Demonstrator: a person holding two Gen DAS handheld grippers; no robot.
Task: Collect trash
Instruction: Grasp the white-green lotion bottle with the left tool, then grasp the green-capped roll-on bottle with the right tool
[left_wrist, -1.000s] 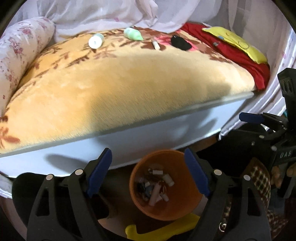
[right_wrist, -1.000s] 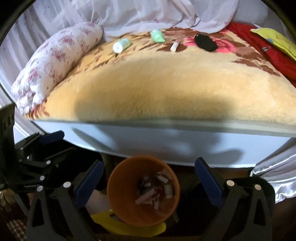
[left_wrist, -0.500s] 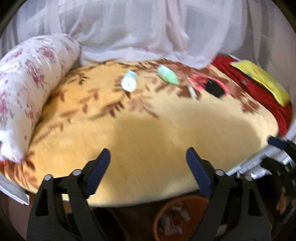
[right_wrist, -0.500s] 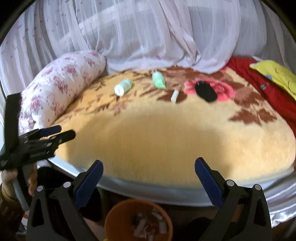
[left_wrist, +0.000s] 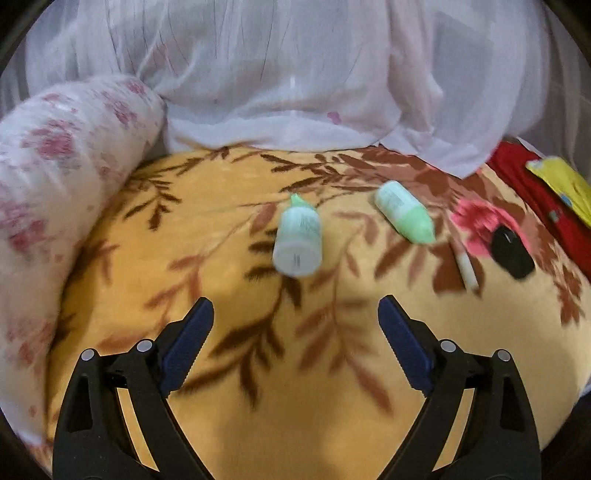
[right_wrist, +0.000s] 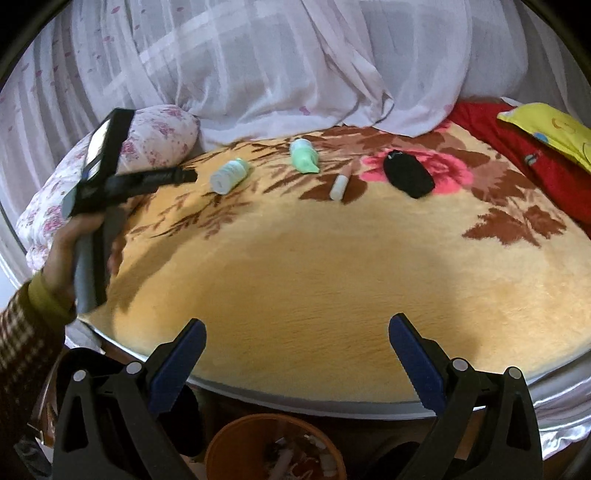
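On the yellow floral blanket (left_wrist: 295, 369) lie a pale green bottle (left_wrist: 297, 238), a second green bottle (left_wrist: 404, 218), a small white tube (left_wrist: 467, 267) and a black object (left_wrist: 511, 251). My left gripper (left_wrist: 295, 325) is open and empty, hovering over the blanket just short of the first bottle. In the right wrist view the same bottles (right_wrist: 229, 176) (right_wrist: 303, 157), tube (right_wrist: 339, 187) and black object (right_wrist: 408, 177) lie far off. My right gripper (right_wrist: 297, 352) is open and empty above the bed's front edge. The orange trash bin (right_wrist: 275, 448) holds several scraps below it.
A floral bolster pillow (left_wrist: 55, 206) lies along the left. White netting (left_wrist: 295, 74) hangs behind the bed. Red cloth (right_wrist: 524, 155) with a yellow item (right_wrist: 546, 125) lies at the right. The left gripper and hand (right_wrist: 96, 206) show in the right wrist view.
Both grippers have risen from the bin toward the bed. The left one has moved forward over the blanket, close to the bottles. Both stayed open.
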